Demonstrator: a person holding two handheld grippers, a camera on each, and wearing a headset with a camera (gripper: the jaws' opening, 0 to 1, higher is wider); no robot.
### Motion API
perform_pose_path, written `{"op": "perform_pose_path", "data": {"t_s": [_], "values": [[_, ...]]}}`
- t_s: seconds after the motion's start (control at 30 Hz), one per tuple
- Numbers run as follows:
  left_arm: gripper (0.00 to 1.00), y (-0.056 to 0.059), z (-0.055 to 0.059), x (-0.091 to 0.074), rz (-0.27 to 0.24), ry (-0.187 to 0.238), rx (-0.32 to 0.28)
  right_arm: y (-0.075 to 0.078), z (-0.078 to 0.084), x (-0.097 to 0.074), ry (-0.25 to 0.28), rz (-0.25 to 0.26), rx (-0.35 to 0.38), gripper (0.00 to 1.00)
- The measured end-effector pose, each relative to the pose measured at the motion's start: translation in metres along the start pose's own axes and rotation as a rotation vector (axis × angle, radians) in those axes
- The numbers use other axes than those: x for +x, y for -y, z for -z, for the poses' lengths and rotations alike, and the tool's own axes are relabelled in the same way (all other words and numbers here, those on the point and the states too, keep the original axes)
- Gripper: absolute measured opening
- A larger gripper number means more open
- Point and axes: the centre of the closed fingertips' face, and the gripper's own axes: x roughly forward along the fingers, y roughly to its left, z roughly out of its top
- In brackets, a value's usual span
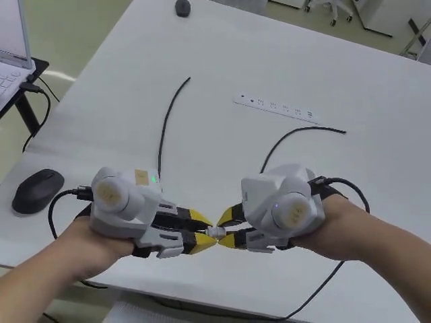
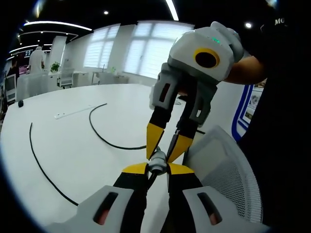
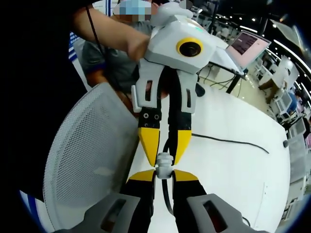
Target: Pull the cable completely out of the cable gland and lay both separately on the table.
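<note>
A small white cable gland [image 1: 215,233] hangs between the two grippers, above the table's near edge. My left gripper [image 2: 158,168] is shut on the gland [image 2: 157,164], and its yellow fingertips [image 1: 200,231] come in from the left. My right gripper [image 3: 164,174] meets it tip to tip from the right and is shut on the black cable [image 3: 168,194] just behind the gland [image 3: 164,162]. The cable runs back between the right jaws. A black cable [image 1: 293,138] lies curved on the table beyond the right gripper [image 1: 231,229]; its near end is hidden.
A second black cable [image 1: 166,124] lies loose on the white table [image 1: 222,155]. A white power strip [image 1: 276,108] sits further back. A black mouse [image 1: 37,190] and a laptop [image 1: 10,67] are at the left. A grey mesh chair back [image 3: 82,155] stands behind the table's near edge.
</note>
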Motion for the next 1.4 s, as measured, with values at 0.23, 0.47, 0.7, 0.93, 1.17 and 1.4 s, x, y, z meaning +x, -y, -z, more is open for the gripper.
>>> {"op": "perform_pose_path", "data": {"t_s": [0.23,0.47,0.7,0.93,1.17,1.4], "values": [[0.15,0.002,-0.008,-0.005,0.001,0.03,0.042,0.003,-0.008,-0.01,0.121,-0.04,0.15,0.1],[0.15,0.0,-0.013,-0.008,-0.01,0.022,0.126,0.013,-0.012,-0.027,0.387,-0.217,0.581,0.15],[0.15,0.005,-0.013,-0.007,0.006,0.001,0.209,0.013,-0.013,-0.031,0.502,-0.422,0.82,0.12],[0.15,0.009,-0.015,-0.009,0.012,-0.003,0.248,0.004,-0.021,-0.034,0.556,-0.6,0.934,0.1],[0.15,0.011,-0.012,-0.009,0.019,-0.028,0.286,0.001,-0.02,-0.024,0.519,-0.631,0.961,0.12],[0.15,0.014,-0.016,-0.008,0.027,-0.026,0.303,-0.006,-0.022,-0.023,0.51,-0.679,0.982,0.14]]}}
